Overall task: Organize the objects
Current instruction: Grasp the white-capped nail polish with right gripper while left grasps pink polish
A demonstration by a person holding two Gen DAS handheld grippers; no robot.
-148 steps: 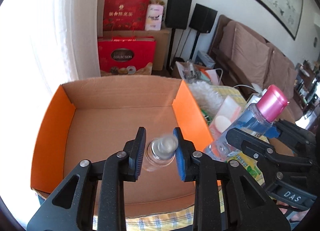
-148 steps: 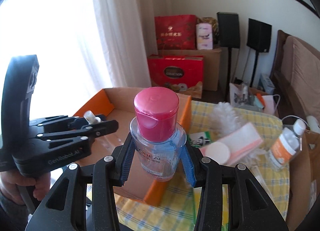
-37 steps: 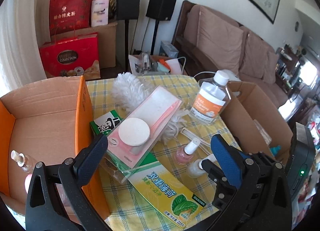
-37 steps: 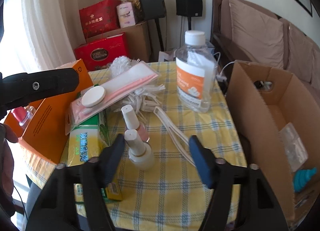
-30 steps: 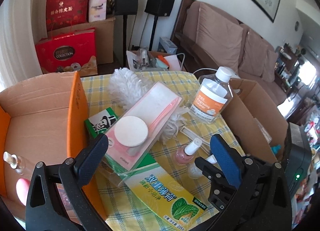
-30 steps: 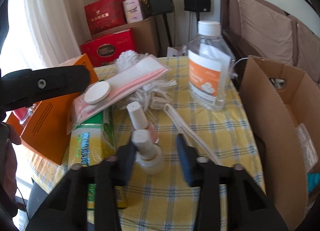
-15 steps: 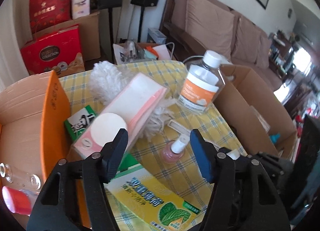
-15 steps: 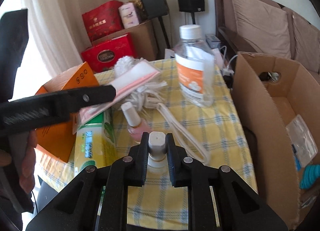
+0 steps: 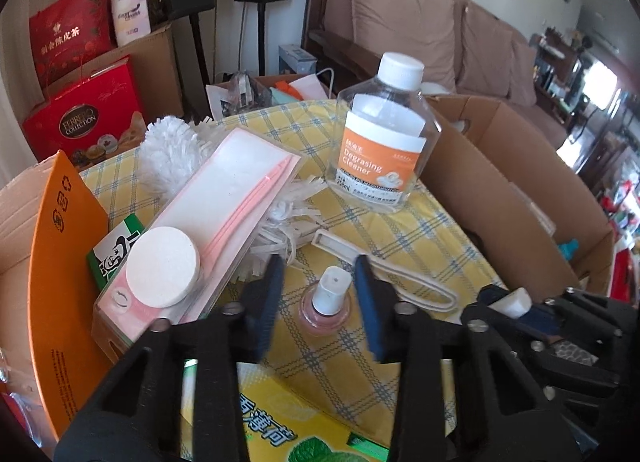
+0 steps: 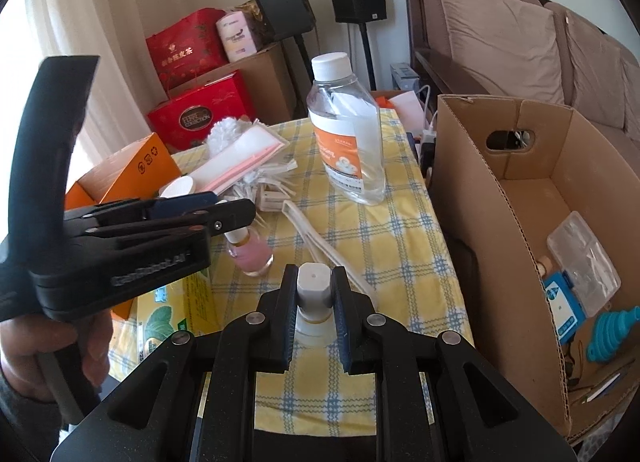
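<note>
Cardboard box (image 10: 496,198) at three o'clock on the checked tablecloth (image 10: 400,230) holds a clear plastic case (image 10: 584,258), a blue-and-white packet (image 10: 566,312) and a teal funnel (image 10: 612,328); the orange box (image 9: 60,262) sits at nine o'clock. Left gripper (image 9: 320,304) is closing, pads either side of the pink nail polish bottle (image 9: 326,302) but not yet touching; right gripper (image 10: 314,316) is clamped on a white-capped bottle (image 10: 314,286), near six o'clock.

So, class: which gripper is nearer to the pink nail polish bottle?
Left. The left gripper straddles the pink nail polish bottle, jaws closing around its cap. The right gripper sits beside it, clamped on a white-capped bottle.
</note>
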